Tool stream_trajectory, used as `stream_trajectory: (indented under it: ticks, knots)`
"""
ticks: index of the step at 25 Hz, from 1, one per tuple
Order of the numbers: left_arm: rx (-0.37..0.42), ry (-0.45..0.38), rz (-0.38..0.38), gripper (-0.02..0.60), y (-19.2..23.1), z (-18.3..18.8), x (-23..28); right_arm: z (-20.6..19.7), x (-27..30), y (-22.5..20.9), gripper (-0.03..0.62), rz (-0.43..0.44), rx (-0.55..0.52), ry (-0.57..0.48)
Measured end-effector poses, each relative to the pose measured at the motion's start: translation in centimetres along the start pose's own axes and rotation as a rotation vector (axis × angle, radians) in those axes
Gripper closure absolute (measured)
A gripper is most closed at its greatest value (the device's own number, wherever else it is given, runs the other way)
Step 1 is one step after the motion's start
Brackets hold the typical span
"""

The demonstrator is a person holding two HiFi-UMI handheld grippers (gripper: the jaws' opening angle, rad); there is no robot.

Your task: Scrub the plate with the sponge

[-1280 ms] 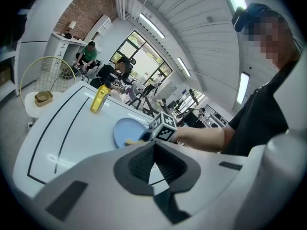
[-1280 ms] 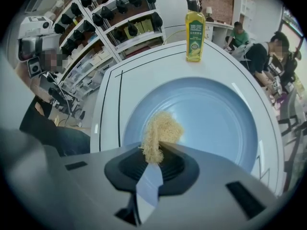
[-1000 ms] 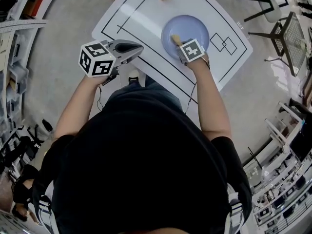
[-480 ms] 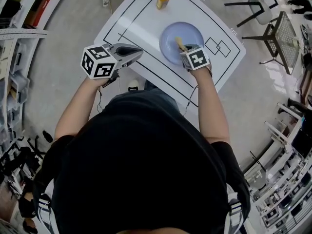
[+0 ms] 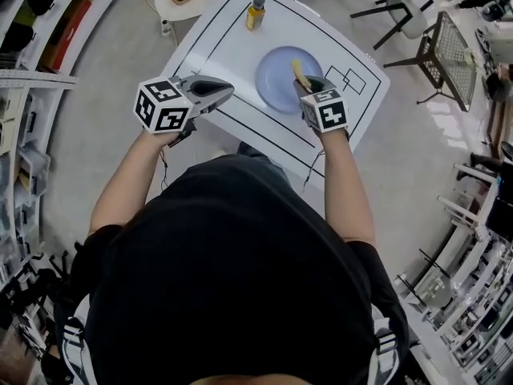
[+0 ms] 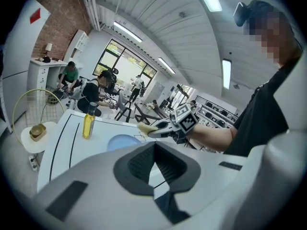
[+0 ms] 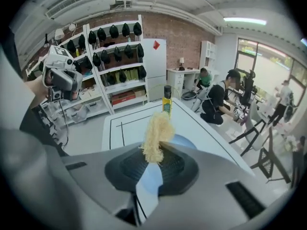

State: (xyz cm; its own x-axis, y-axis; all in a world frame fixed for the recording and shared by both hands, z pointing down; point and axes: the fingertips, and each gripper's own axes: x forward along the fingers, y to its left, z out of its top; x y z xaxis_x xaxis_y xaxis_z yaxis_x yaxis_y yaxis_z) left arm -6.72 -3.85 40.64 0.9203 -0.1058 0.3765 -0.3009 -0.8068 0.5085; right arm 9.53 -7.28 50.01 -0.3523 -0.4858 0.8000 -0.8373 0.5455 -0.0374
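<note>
Above the blue plate (image 5: 272,88), mid-table (image 5: 216,30), the yellow sponge (image 7: 156,133) is held pinched in the right gripper (image 5: 308,83), seemingly lifted just clear, poised for scrubbing. The left gripper (image 6: 154,148), closed on nothing, is kept aside by the near edge, so the plate is left unobstructed.

The right gripper (image 7: 153,153) covers most of the plate (image 7: 184,140) and the base of the sponge (image 7: 156,131) — the label of the bottle (image 5: 255,13) is too small to read.
</note>
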Motion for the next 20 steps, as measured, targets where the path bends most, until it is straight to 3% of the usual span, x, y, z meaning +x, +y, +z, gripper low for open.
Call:
stream_trajectory:
  ticks: [10, 20]
  knots:
    - [0.075, -0.033, 0.000, 0.576, -1.7, 2.5, -1.4, 1.8, -7.2, -0.3, 0.548, -0.119, 0.022, -0.140]
    - [0.096, -0.036, 0.002, 0.576, -3.2, 2.2, -2.4, 2.5, -12.1, 0.6, 0.548, -0.158, 0.063, -0.254]
